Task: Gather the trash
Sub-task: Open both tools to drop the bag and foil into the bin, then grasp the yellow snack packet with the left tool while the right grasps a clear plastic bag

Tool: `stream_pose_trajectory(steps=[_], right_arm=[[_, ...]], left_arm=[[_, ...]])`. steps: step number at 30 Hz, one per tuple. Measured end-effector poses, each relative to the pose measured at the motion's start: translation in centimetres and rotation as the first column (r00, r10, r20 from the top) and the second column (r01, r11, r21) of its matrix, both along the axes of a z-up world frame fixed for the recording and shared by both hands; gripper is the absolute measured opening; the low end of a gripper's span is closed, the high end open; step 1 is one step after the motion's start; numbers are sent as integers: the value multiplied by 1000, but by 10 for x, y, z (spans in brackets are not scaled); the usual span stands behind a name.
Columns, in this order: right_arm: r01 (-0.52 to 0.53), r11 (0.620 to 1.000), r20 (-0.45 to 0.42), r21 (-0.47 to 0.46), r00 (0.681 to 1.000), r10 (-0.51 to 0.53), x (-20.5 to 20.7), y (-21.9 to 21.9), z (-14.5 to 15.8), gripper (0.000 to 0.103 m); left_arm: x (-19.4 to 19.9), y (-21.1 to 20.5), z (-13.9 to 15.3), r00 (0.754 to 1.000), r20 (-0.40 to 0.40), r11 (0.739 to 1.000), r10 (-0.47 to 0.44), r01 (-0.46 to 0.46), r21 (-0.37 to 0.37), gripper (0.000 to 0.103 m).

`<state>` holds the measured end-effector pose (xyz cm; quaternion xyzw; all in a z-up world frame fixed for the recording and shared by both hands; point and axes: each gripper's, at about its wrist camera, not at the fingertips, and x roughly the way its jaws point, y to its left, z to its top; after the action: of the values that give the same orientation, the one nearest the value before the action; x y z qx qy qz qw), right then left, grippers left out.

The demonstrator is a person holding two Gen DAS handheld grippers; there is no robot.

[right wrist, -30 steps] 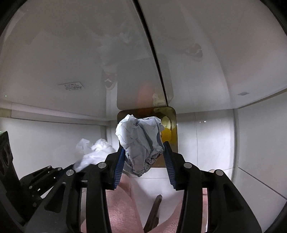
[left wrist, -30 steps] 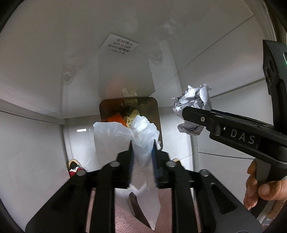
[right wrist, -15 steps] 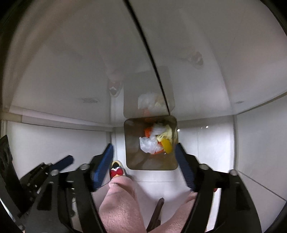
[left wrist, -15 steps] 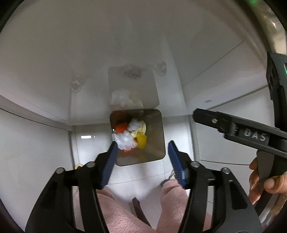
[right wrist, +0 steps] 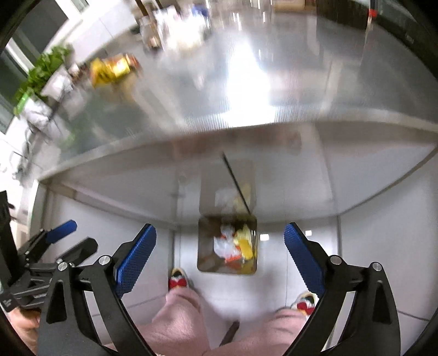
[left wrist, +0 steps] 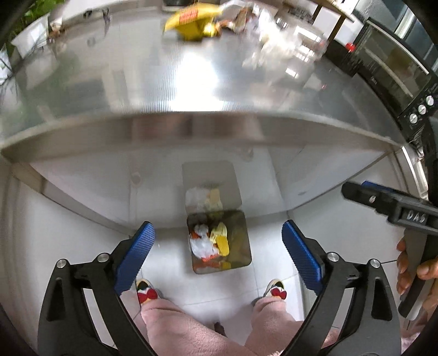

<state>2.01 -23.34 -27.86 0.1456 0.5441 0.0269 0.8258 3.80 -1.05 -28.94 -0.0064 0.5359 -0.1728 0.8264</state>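
The left gripper [left wrist: 216, 246] stands wide with nothing between its blue pads [left wrist: 135, 254]; its jaws have just been opening. The right gripper [right wrist: 219, 246] is equally wide and empty, its jaws likewise just opened. Below both, at frame centre, the square bin [left wrist: 241, 246] sits on the white floor, holding white, yellow and orange crumpled trash [left wrist: 209, 243]. A steel table [left wrist: 191, 90] fills the upper frame, with a blurred yellow packet [left wrist: 191, 24] at its top edge. Pink trouser legs [left wrist: 178, 323] and patterned shoes [left wrist: 146, 291] show at the bottom.
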Motion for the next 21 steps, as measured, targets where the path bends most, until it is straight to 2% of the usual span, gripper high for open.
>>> stream_pose_trajectory(steps=[4, 7, 11, 17, 21], right_arm=[[-2, 999, 86, -33, 996, 4, 9, -6, 43, 96], [10, 1000, 136, -24, 991, -7, 21, -12, 64, 96], [25, 999, 175, -42, 984, -17, 42, -15, 78, 96], [19, 998, 204, -59, 979, -6, 86, -10, 90, 96], [22, 997, 206, -68, 978, -8, 116, -8, 86, 96]], left_arm=[[3, -3, 39, 998, 69, 1000, -12, 12, -7, 95], [11, -3, 63, 993, 119, 1000, -11, 13, -14, 95], [29, -2, 89, 983, 185, 1000, 1, 1, -12, 95], [75, 1, 105, 971, 236, 1000, 26, -28, 8, 95], [103, 2, 108, 968, 249, 999, 37, -42, 14, 95]])
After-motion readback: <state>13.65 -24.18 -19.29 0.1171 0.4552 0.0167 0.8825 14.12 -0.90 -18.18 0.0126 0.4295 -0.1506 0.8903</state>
